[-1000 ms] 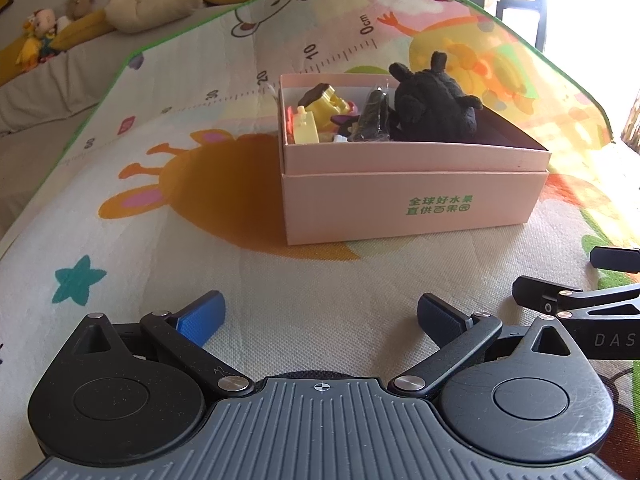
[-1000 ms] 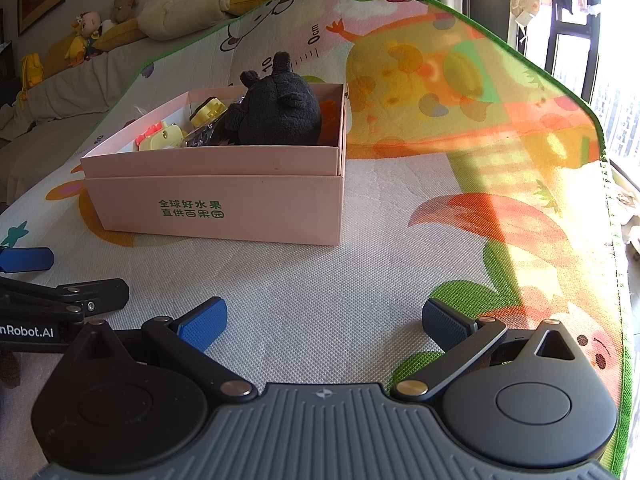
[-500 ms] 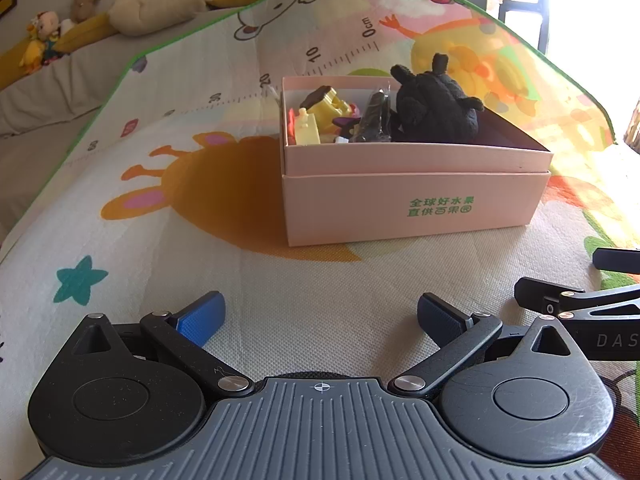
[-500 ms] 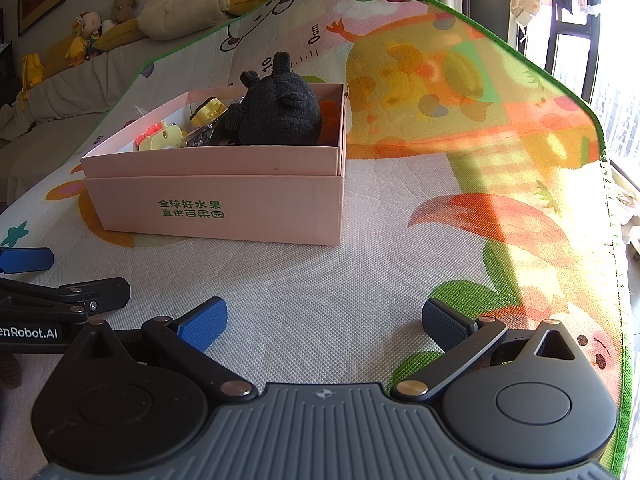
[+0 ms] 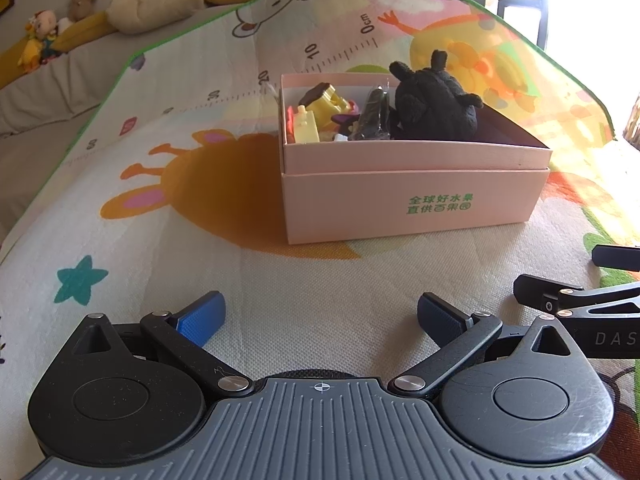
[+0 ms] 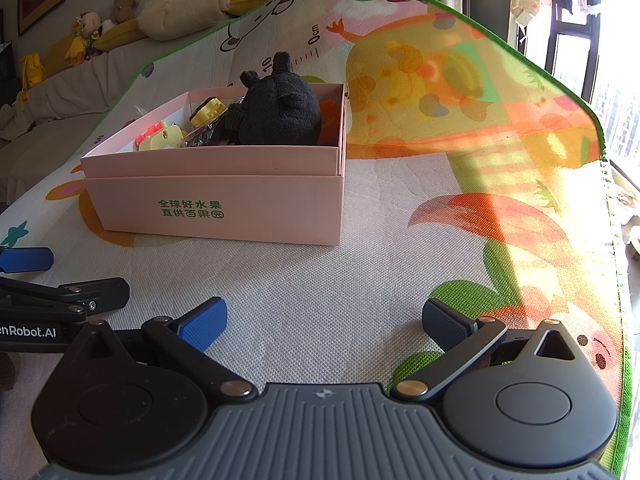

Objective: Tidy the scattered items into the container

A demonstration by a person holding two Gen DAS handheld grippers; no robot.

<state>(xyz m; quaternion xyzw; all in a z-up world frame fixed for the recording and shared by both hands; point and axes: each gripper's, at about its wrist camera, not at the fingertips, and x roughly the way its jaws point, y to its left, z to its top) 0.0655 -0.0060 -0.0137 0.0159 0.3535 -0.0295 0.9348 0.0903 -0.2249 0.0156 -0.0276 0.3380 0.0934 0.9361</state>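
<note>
Left gripper (image 5: pixel 320 316) low and level with jaws spread wide and nothing between the blue pads, right gripper (image 6: pixel 324 320) just beside it on its right, likewise spread wide and empty.

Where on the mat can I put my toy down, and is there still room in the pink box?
The play mat is bare between the pink box and the right gripper, and out towards its green edge. In front of the left gripper it is bare too. Inside the box, the end holding the black plush and yellow toys is crowded; the other end looks free.
</note>
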